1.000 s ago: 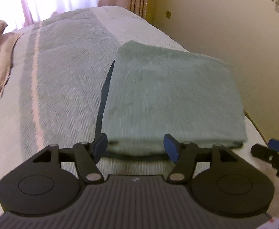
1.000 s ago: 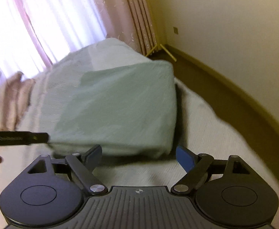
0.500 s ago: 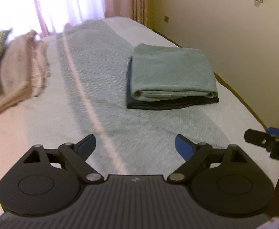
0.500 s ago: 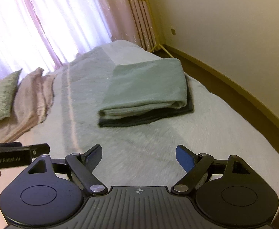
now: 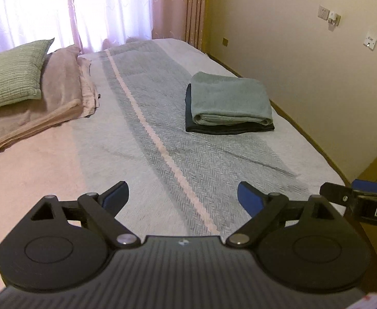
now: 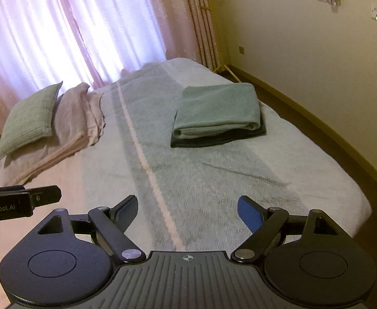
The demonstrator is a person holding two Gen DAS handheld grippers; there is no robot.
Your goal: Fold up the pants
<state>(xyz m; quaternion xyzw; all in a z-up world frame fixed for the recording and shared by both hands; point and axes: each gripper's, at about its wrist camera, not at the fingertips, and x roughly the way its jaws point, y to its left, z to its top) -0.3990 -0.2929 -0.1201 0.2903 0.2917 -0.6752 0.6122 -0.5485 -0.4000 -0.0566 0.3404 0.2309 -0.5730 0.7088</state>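
Pale green pants (image 5: 229,101) (image 6: 219,110) lie folded into a neat block on a dark folded garment (image 5: 227,128) (image 6: 214,140) at the far right of the bed. My left gripper (image 5: 182,197) hangs open well short of the stack, above the striped bedspread, nothing between its blue pads. My right gripper (image 6: 187,209) is open too, empty, and equally far back. Each gripper's tip shows at the edge of the other's view.
The bed (image 5: 162,154) (image 6: 240,180) carries a grey-and-pink herringbone cover. A green pillow (image 5: 13,77) (image 6: 31,118) and pink bedding (image 5: 59,97) lie at the far left. A wall with sockets runs along the right, curtains stand behind, dark floor (image 6: 330,141) beside the bed.
Both grippers have pulled back and up from the folded stack, which was right at the fingertips and now lies far off. The left jaws have spread wider.
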